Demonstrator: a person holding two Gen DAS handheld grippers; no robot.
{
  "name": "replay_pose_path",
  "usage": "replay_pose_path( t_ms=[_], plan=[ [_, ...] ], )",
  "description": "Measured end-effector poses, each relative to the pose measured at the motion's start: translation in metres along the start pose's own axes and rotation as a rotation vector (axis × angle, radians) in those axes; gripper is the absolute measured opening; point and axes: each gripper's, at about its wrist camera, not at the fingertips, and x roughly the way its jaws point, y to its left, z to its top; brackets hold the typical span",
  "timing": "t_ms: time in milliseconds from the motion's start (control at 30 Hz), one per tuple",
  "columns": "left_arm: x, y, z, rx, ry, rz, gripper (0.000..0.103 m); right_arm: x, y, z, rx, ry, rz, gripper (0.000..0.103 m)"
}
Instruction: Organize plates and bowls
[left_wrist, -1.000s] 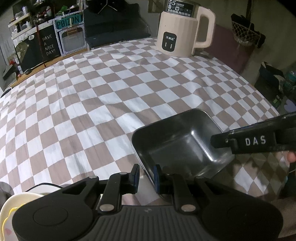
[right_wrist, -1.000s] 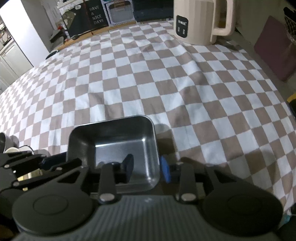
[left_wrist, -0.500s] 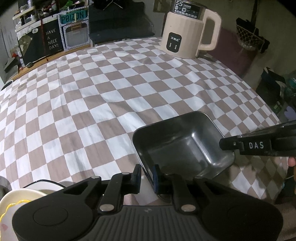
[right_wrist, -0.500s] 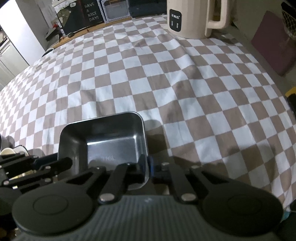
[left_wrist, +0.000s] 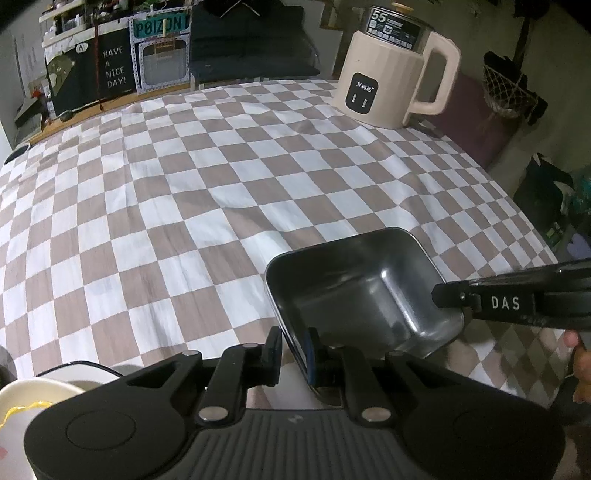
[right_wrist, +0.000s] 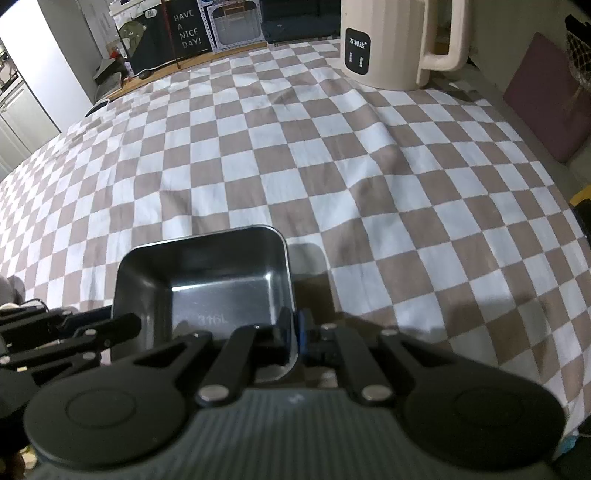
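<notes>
A rectangular steel dish (left_wrist: 354, 288) sits low over the checked tablecloth (left_wrist: 184, 206), and both grippers hold it. My left gripper (left_wrist: 294, 349) is shut on the dish's near-left rim, which runs between its two pads. My right gripper (right_wrist: 294, 330) is shut on the right wall of the dish (right_wrist: 207, 280), one finger inside and one outside. In the left wrist view the right gripper's black finger (left_wrist: 480, 301), marked DAS, reaches the dish's right corner. The left gripper's fingers (right_wrist: 99, 326) show at the dish's left side in the right wrist view.
A cream electric kettle (left_wrist: 391, 85) stands at the far right of the table (right_wrist: 388, 44). A white bowl with a yellow mark (left_wrist: 22, 402) lies at the near left. Printed boxes (left_wrist: 110, 70) line the back edge. The table's right edge drops toward a purple cushion (right_wrist: 550, 96).
The right gripper's jaws have shut on the dish's right wall. The left gripper has kept its hold on the rim, and the dish has barely shifted.
</notes>
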Motion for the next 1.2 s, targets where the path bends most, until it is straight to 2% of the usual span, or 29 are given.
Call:
replay_pose_path(
  t_ms=[133, 200, 367, 433, 500, 533, 600, 700, 767, 967, 1200],
  plan=[
    [-0.003, 0.002, -0.001, -0.016, 0.000, -0.011, 0.019, -0.005, 0.001, -0.002, 0.001, -0.002, -0.007, 0.013],
    [-0.008, 0.001, -0.001, -0.017, -0.008, -0.011, 0.030, -0.008, 0.002, -0.003, -0.004, -0.004, -0.022, 0.026],
    [-0.025, 0.007, -0.002, -0.036, -0.039, -0.006, 0.045, -0.023, 0.003, -0.007, 0.003, -0.035, -0.041, 0.038],
    [-0.036, 0.012, -0.002, -0.044, -0.064, 0.001, 0.056, -0.029, 0.004, -0.009, 0.014, -0.049, -0.033, 0.048],
    [-0.048, 0.018, -0.002, -0.050, -0.096, 0.004, 0.080, -0.037, 0.006, -0.010, 0.024, -0.074, -0.037, 0.065],
    [-0.055, 0.023, -0.003, -0.057, -0.119, 0.008, 0.084, -0.040, 0.008, -0.010, 0.027, -0.089, -0.043, 0.069],
    [-0.068, 0.033, -0.004, -0.067, -0.152, 0.019, 0.091, -0.046, 0.014, -0.009, 0.021, -0.121, -0.061, 0.085],
    [-0.084, 0.053, -0.005, -0.087, -0.182, 0.052, 0.100, -0.048, 0.028, -0.006, 0.007, -0.151, -0.064, 0.098],
    [-0.093, 0.068, -0.007, -0.099, -0.204, 0.078, 0.102, -0.051, 0.040, -0.004, 0.000, -0.175, -0.042, 0.102],
    [-0.114, 0.124, -0.014, -0.192, -0.228, 0.140, 0.103, -0.050, 0.083, 0.003, -0.014, -0.234, 0.023, 0.102],
    [-0.135, 0.185, -0.029, -0.314, -0.247, 0.221, 0.103, -0.035, 0.144, 0.011, -0.076, -0.224, 0.113, 0.103]
  ],
)
